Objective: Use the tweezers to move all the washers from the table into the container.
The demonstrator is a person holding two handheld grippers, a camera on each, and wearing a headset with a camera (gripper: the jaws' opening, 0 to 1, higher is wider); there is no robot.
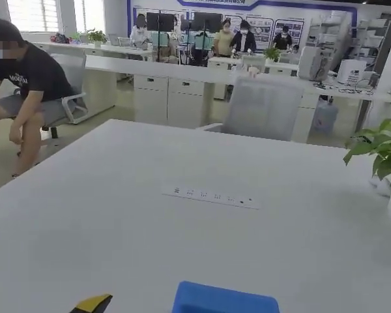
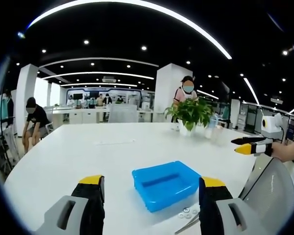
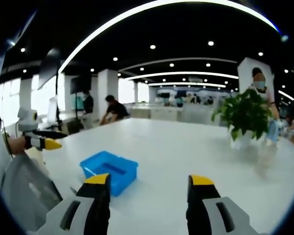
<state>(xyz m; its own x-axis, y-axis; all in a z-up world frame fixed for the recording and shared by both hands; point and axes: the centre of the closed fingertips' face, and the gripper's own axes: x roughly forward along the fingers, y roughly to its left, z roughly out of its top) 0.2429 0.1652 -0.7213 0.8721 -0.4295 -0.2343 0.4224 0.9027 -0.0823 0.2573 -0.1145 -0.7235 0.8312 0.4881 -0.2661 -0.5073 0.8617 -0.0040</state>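
Note:
The blue container [image 2: 164,183] stands on the white table [image 2: 63,156], right ahead of my left gripper [image 2: 152,188], which is open and holds nothing. Several small washers [image 2: 186,213] lie just beside the container's near right corner, with the metal tweezers [image 2: 187,225] next to them. My right gripper [image 3: 149,182] is open too, and the container [image 3: 109,171] sits ahead of it to the left. In the head view the container [image 1: 225,300] is at the bottom edge, with a gripper's yellow-and-black fingertip [image 1: 91,303] to its left.
A potted plant [image 2: 191,112] stands at the table's far right and a power strip [image 1: 212,195] lies flush in its middle. A grey chair back [image 2: 272,186] is close on the right. A person [image 1: 23,85] sits at the left, and others stand behind the table.

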